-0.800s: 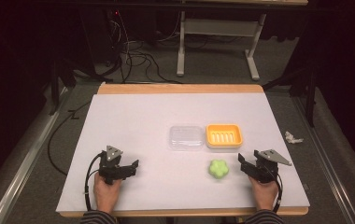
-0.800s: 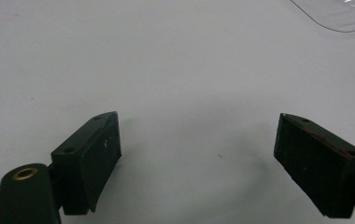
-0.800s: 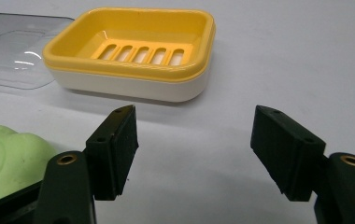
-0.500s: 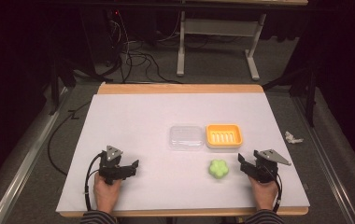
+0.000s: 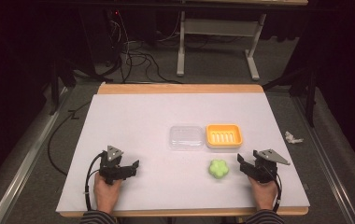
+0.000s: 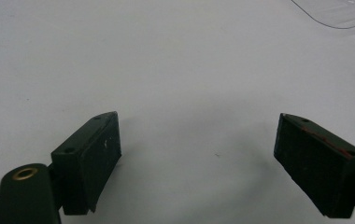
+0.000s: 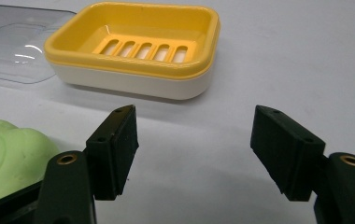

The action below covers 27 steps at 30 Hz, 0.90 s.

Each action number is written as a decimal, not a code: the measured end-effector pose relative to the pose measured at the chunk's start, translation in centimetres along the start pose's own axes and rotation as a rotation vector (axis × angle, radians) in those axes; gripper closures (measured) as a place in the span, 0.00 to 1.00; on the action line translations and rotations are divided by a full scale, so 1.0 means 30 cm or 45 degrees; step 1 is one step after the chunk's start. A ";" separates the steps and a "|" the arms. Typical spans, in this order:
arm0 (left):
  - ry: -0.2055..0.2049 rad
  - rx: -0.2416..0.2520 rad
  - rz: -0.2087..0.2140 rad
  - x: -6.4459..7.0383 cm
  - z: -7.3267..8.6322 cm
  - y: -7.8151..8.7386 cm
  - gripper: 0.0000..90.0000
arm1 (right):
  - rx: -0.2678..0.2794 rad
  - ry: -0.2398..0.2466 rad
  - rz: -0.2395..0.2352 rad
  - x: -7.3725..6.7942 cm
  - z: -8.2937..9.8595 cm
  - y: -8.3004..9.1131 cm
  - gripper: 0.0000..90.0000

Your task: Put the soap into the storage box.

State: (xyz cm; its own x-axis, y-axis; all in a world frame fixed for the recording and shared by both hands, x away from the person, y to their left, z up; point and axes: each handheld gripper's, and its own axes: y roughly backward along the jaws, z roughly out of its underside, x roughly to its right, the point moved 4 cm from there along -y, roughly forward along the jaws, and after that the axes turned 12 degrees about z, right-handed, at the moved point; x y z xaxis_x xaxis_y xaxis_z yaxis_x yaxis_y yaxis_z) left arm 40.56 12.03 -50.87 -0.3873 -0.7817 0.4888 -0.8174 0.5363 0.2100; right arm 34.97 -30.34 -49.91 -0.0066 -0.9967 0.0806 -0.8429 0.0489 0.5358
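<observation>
A yellow soap dish [image 5: 223, 136] [image 7: 136, 51] with a slotted tray sits right of centre on the white table [image 5: 166, 121]. A clear plastic lid [image 5: 186, 137] [image 7: 14, 42] lies flat against its left side. A green flower-shaped soap [image 5: 218, 169] [image 7: 7, 156] rests in front of the dish. My right gripper [image 5: 242, 164] [image 7: 194, 151] stands open just right of the soap, holding nothing. My left gripper [image 5: 131, 169] [image 6: 199, 161] is open over bare table near the front left, with the lid's corner [image 6: 339, 11] far ahead.
The table's wooden front edge [image 5: 180, 214] runs just behind both hands. Cables [image 5: 133, 56] and a metal stand [image 5: 217, 42] lie on the floor beyond the far edge. A crumpled white scrap [image 5: 292, 137] lies on the floor to the right.
</observation>
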 end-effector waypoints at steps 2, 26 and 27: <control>0.005 0.006 0.002 -0.001 -0.002 0.002 0.17 | -0.001 0.002 0.006 -0.001 0.000 -0.002 0.37; 0.012 -0.005 0.002 -0.002 -0.002 0.002 0.17 | -0.022 0.006 -0.064 -0.011 -0.009 0.017 0.35; 0.012 -0.005 0.002 -0.002 -0.002 0.002 0.17 | -0.022 0.002 -0.064 -0.012 -0.011 0.021 0.35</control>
State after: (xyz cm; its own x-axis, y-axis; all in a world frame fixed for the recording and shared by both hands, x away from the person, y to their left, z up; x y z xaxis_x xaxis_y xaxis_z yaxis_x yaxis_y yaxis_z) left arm 40.55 12.12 -50.83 -0.3847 -0.7776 0.4973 -0.8150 0.5391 0.2124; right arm 34.61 -29.93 -49.34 0.0365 -0.9979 0.0543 -0.8328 -0.0004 0.5536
